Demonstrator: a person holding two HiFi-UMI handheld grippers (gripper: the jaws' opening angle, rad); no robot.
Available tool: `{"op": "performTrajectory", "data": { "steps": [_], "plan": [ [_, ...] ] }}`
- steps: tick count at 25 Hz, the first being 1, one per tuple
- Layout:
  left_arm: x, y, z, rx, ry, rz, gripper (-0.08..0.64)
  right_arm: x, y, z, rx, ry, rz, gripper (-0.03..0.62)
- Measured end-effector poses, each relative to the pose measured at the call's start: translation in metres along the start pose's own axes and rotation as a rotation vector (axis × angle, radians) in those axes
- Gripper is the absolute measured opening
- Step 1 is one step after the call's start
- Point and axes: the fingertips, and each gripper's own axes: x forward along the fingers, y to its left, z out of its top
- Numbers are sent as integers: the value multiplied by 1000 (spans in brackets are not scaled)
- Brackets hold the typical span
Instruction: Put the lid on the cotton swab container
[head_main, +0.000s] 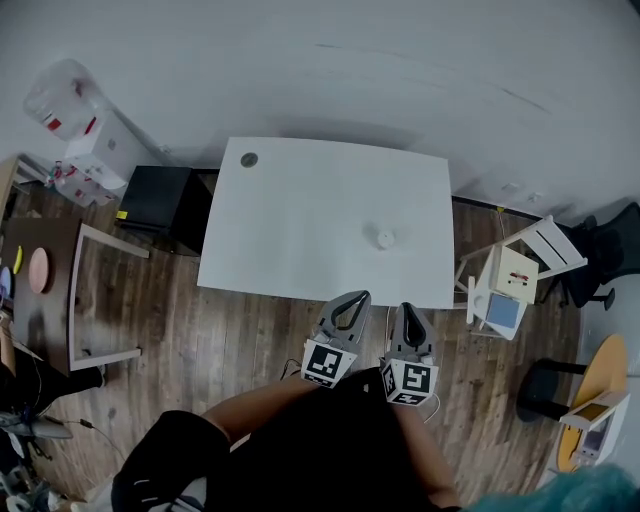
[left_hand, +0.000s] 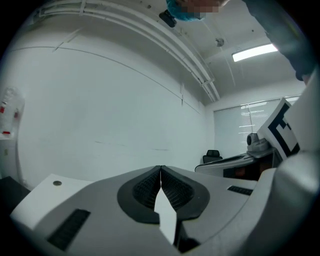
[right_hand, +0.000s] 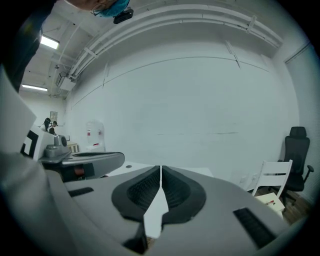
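A small white round cotton swab container (head_main: 385, 238) sits on the white table (head_main: 300, 230), right of the middle; I cannot tell whether a lid rests on it. My left gripper (head_main: 353, 298) and right gripper (head_main: 411, 309) hang side by side just short of the table's near edge, both shut with nothing between the jaws. In the left gripper view the left gripper (left_hand: 160, 168) points over the table towards the wall. The right gripper (right_hand: 160, 168) shows the same in the right gripper view, its jaws touching. The container is hidden in both gripper views.
A small dark round spot (head_main: 249, 159) lies at the table's far left corner. A black cabinet (head_main: 155, 198) stands left of the table, a white folding chair (head_main: 525, 255) and a black office chair (head_main: 605, 255) to the right. The floor is wood.
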Motion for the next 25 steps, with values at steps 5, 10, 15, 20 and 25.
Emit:
{"op": "performTrajectory", "data": {
  "steps": [5,10,15,20,25],
  "plan": [
    [12,18,-18,-44,45,4,14,19,-21,-13,39,25,-19,34],
    [33,28,-39,-48,68,-6,14,45,-48,-23,54,33,-32,34],
    [65,44,-58,-23,102,-13,14,82,-69,-24,38,42,-16,34],
    [111,58,-91,-20,171,-41,14,124,-88,-28,24,73,12,34],
    [155,61,-118,22,225,-107,15,160,-110,-37,21,119,33,34]
  ]
}}
